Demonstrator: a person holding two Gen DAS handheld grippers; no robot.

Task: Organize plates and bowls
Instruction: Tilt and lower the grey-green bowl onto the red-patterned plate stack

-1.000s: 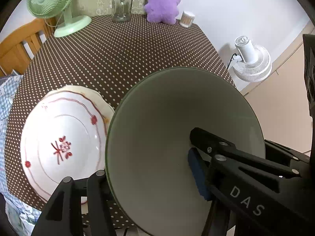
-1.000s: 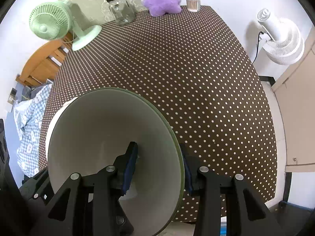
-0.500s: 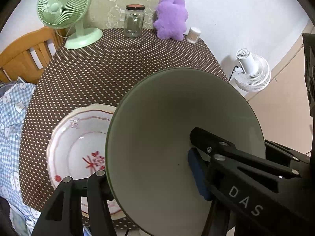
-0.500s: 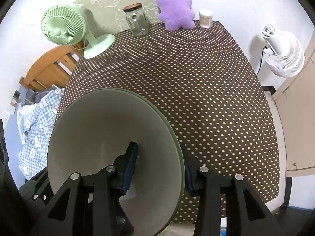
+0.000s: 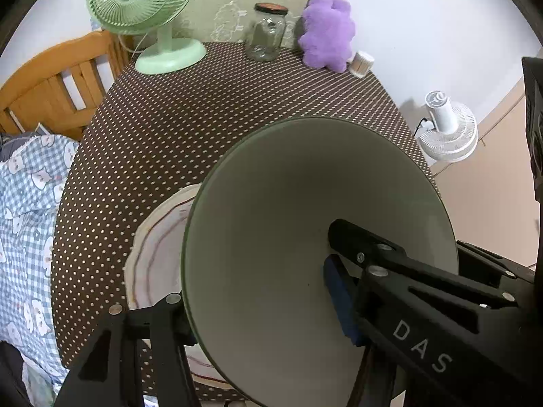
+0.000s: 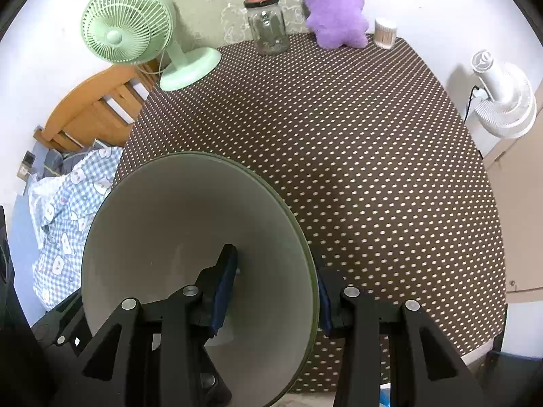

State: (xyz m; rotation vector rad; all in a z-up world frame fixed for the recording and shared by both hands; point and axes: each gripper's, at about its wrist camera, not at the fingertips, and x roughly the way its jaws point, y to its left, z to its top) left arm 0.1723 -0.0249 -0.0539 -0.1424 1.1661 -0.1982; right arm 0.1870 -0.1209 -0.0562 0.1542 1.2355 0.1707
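A wide grey-green bowl hangs above the near edge of the dotted brown table, gripped from both sides. My left gripper is shut on its left wall, one finger outside the rim and the blue pad inside. My right gripper is shut on the right wall of the same bowl, blue pad inside and the other finger outside. A white plate with red trim lies on the table, mostly covered by the bowl in the left wrist view and hidden in the right wrist view.
At the table's far edge stand a green desk fan, a glass jar, a purple plush toy and a small swab tub. A wooden chair and blue checked cloth lie left; a white floor fan stands right.
Both grippers and the bowl have drawn back toward the table's near edge. The bowl now covers much more of the red-trimmed plate, and the far objects show more fully.
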